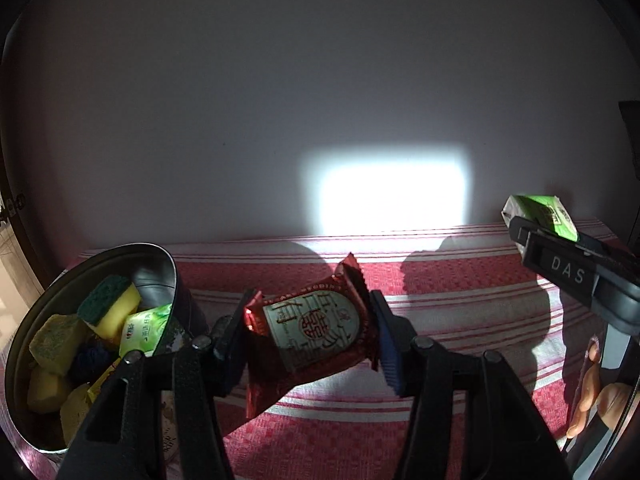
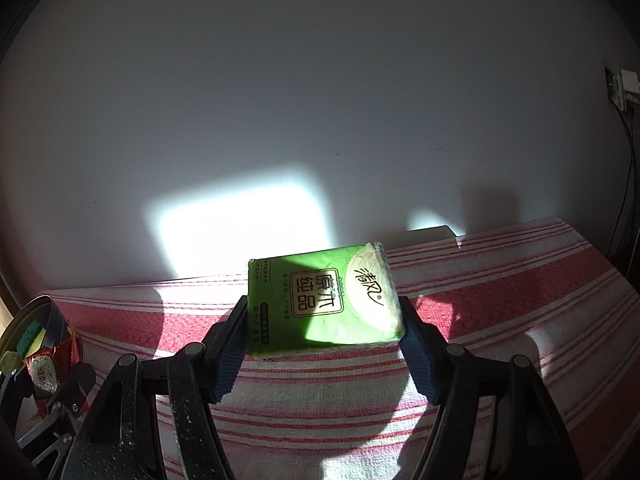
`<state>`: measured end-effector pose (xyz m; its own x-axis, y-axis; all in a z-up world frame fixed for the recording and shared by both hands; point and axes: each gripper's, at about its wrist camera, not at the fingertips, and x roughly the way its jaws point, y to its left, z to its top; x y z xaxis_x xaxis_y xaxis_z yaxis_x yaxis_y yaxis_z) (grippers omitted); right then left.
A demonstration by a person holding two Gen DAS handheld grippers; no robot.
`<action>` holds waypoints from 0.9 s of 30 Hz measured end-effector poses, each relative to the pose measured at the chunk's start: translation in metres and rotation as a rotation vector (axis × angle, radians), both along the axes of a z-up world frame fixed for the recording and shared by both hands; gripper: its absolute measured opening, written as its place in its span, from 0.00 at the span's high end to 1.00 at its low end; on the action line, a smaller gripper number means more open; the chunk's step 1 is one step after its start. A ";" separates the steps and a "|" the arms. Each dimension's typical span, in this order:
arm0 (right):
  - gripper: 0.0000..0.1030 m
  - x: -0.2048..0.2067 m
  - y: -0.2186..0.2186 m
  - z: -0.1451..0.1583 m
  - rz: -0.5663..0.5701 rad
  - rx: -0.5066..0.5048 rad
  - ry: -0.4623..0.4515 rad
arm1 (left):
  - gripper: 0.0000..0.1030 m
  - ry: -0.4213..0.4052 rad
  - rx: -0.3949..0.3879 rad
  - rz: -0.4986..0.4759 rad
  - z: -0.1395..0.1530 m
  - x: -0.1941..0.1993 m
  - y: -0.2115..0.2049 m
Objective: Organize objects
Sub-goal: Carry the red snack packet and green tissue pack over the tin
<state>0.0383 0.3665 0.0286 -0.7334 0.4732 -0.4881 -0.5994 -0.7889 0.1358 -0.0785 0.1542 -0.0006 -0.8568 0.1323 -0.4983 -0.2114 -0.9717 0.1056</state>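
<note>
- Starting at the far left, I am looking at the metal bowl, which is lying tipped on the striped cloth with its mouth facing my left claw; sponges and a green packet are already sitting inside it.
- Moving right, I am holding the red snack packet in the left claw, whose blue pads are pressing on its two crinkled sides. The packet is hanging clear of the worktop, its long axis tilting up and to the right, away from the bowl.
- I am judging that the coming move turns on this: the bowl's opening is lying just beside and to the left of that claw, so the left hand is by far the nearer one for a drop.
- Further right, I am gripping the green tissue pack in the right claw, flat face up, long axis running across between the fingers, lifted off the cloth.
- From the right wrist view the bowl is sitting well apart at the far left edge, beyond the other claw, so I am expecting the tissue pack to wait its turn or cross behind the left hand.
</note>
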 end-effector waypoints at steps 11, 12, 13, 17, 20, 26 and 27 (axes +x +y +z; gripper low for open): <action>0.31 0.019 -0.017 -0.001 -0.047 0.039 0.025 | 0.48 0.020 0.007 -0.026 -0.004 0.033 -0.023; 0.31 0.020 -0.021 0.001 -0.049 0.042 0.026 | 0.48 0.024 0.005 -0.032 -0.005 0.034 -0.024; 0.31 0.021 -0.024 0.001 -0.048 0.045 0.024 | 0.48 0.028 0.002 -0.037 -0.005 0.034 -0.025; 0.31 0.029 -0.041 0.002 -0.047 0.066 0.027 | 0.48 0.039 -0.002 -0.049 -0.003 0.039 -0.032; 0.31 0.033 -0.051 0.004 -0.050 0.084 0.027 | 0.48 0.046 -0.006 -0.054 -0.002 0.042 -0.039; 0.31 0.042 -0.068 0.005 -0.057 0.111 0.025 | 0.48 0.040 0.001 -0.064 0.003 0.050 -0.051; 0.31 0.044 -0.073 0.004 -0.060 0.115 0.026 | 0.48 0.039 0.001 -0.065 0.003 0.051 -0.053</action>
<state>0.0824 0.2937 0.0331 -0.7136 0.5683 -0.4097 -0.6434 -0.7629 0.0626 -0.0276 0.1011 0.0022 -0.8652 0.1886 -0.4647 -0.2698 -0.9561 0.1142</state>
